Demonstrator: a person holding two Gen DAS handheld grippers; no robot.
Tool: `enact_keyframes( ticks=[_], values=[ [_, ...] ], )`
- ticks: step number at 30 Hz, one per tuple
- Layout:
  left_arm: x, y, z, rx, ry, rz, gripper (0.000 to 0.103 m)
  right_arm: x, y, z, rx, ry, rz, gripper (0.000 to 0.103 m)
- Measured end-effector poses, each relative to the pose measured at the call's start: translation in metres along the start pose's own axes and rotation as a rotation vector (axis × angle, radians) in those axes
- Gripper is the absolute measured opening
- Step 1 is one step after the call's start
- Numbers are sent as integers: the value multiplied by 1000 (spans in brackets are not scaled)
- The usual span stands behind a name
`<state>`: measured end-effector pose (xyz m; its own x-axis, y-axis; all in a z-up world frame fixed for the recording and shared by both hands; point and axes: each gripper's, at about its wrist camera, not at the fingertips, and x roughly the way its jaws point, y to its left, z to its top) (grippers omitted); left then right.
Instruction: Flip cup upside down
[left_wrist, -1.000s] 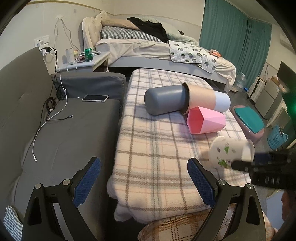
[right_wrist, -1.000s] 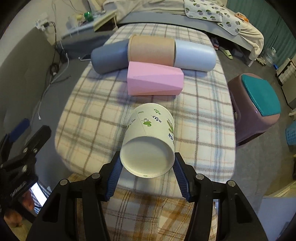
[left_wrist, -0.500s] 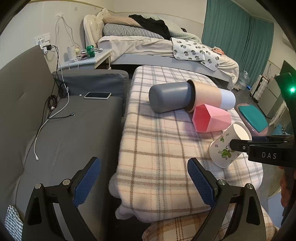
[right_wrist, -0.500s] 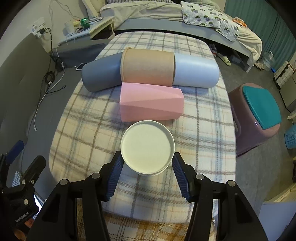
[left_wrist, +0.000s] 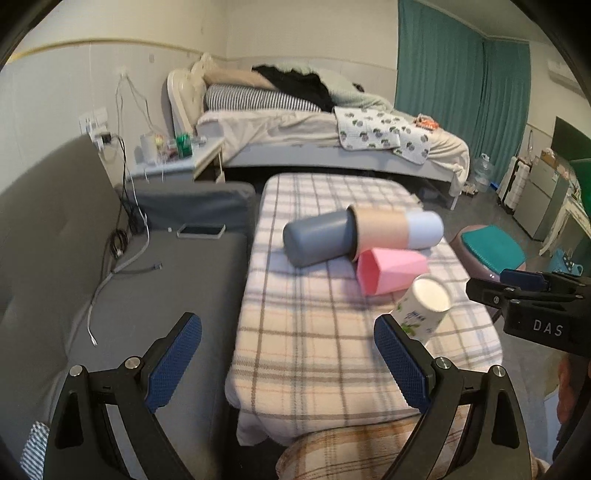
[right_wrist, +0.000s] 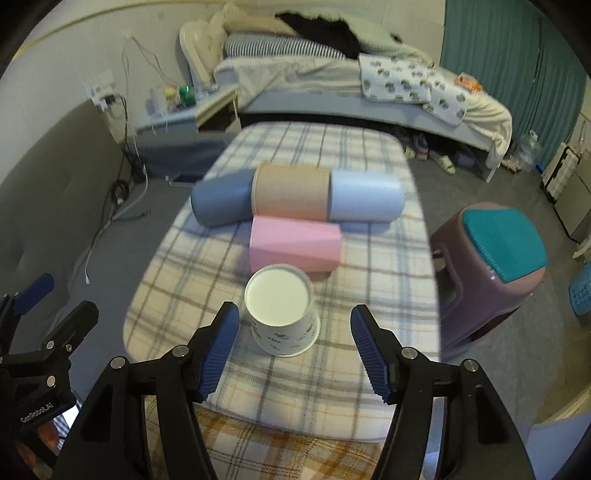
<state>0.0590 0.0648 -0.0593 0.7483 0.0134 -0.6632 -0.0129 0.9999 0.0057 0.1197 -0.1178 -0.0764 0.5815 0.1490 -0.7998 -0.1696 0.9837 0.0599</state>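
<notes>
We see the paper cup (right_wrist: 281, 311) standing upside down just before the pink cup (right_wrist: 294, 243); both our right gripper (right_wrist: 294, 352) and left gripper (left_wrist: 288, 363) hold their jaws spread, pinching nothing.

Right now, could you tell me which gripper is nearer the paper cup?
Right. The right gripper sits open, jaws either side of the paper cup; the left gripper hangs open off to its left.

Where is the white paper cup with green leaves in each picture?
Left wrist view: the paper cup sits low on the right, base up, just past the left hand-held gripper's right finger.
Right wrist view: the cup stands in the lower middle, between the open fingers of the right hand-held gripper.
Shared landmark: the pink cup lying right behind it.
</notes>
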Motion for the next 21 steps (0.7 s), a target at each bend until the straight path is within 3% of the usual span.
enact_keyframes(
  ticks=[9,16,19,21],
  values=[
    [-39,-32,-3,-8,-64,18,97,-69,-15,-28,-39,-168,-55,67],
    [-62,-54,-11,15,-103,22,97,-100,-29,-56,2,-224,-46,71],
    [-66,-57,-16,5,-105,77,97,-110,-33,-65,22,-250,-35,86],
    [-65,-56,-18,-10,-88,68,97,-113,-32,-65,26,-260,-42,93]
  ],
)
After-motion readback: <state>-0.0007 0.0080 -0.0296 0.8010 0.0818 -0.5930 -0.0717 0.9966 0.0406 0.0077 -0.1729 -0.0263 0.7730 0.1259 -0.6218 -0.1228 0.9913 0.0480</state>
